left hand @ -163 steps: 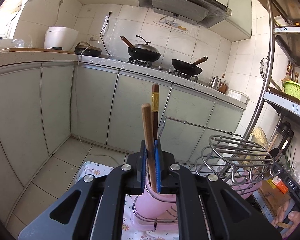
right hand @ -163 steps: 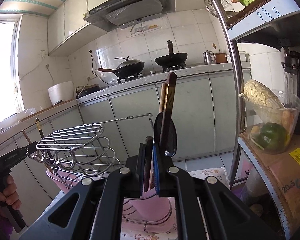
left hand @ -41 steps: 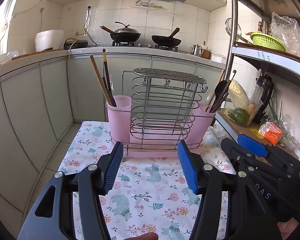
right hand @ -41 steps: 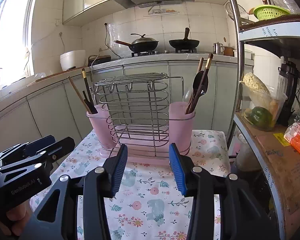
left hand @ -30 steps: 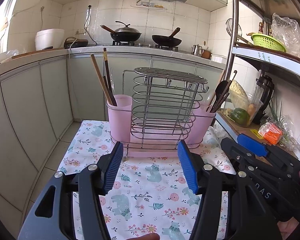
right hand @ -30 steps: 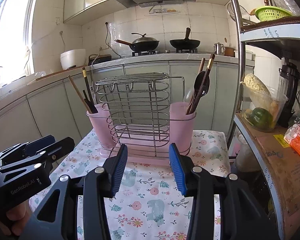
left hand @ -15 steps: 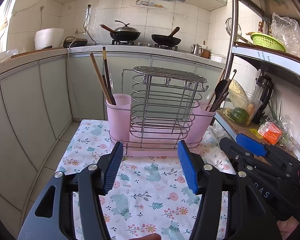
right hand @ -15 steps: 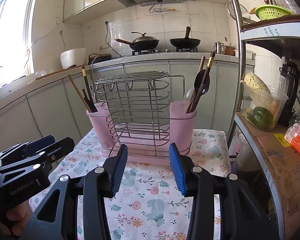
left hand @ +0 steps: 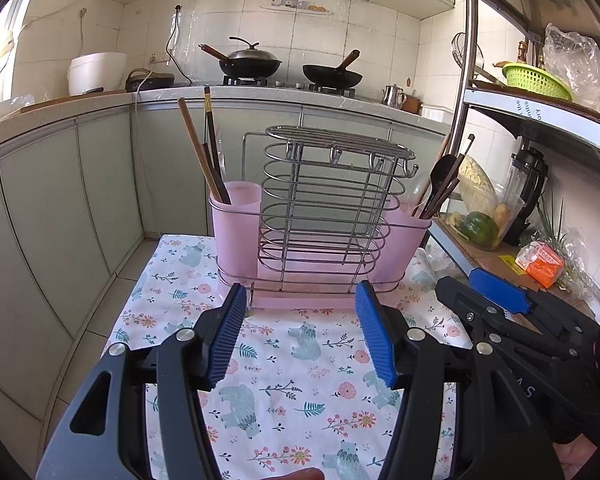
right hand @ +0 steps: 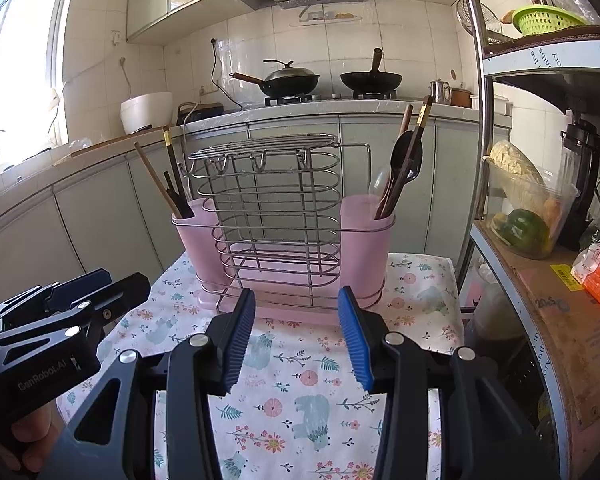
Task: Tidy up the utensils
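Now: left gripper [left hand: 300, 336] spread, empty | right gripper [right hand: 296, 336] spread, empty | risk: nudging pink plastic wire-framed utensil caddy [right hand: 284, 236] tips leaning wooden chopsticks [left hand: 200, 152].

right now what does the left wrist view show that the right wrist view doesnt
Only the left wrist view shows the open left tongs head-on, with the right tongs at its right edge. Only the right wrist view shows the window and the right tongs head-on, open. Both show the pink holder with chopsticks, the spoons and the floral cloth.
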### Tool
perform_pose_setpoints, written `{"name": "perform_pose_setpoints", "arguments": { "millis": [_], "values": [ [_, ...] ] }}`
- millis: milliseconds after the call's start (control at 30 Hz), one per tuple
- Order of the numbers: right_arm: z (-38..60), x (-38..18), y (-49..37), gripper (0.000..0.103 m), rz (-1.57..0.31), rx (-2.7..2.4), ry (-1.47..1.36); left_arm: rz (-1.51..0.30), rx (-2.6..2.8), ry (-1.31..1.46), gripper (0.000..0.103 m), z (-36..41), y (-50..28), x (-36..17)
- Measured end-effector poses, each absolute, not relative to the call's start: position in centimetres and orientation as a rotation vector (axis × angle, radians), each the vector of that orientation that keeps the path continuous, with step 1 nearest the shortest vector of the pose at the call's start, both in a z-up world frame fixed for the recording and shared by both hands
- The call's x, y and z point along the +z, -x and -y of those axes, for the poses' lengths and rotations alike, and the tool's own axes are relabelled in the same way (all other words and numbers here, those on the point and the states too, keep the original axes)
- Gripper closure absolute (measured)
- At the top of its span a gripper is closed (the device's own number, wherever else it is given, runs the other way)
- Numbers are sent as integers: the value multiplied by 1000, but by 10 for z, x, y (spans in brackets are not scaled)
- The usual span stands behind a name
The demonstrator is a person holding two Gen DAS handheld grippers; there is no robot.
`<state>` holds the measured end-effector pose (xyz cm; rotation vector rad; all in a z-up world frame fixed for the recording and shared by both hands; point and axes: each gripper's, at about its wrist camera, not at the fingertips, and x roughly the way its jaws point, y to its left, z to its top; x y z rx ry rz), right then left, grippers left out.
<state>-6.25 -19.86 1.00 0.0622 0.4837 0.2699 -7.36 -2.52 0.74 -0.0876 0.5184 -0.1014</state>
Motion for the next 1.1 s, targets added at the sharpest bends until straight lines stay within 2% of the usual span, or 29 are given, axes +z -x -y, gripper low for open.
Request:
{"name": "perform_pose_setpoints", "arguments": {
  "millis": [1100],
  "values": [
    [197,5,57,60,-496,272,-57,-544,-101,99,46,21,66,2]
  ]
}}
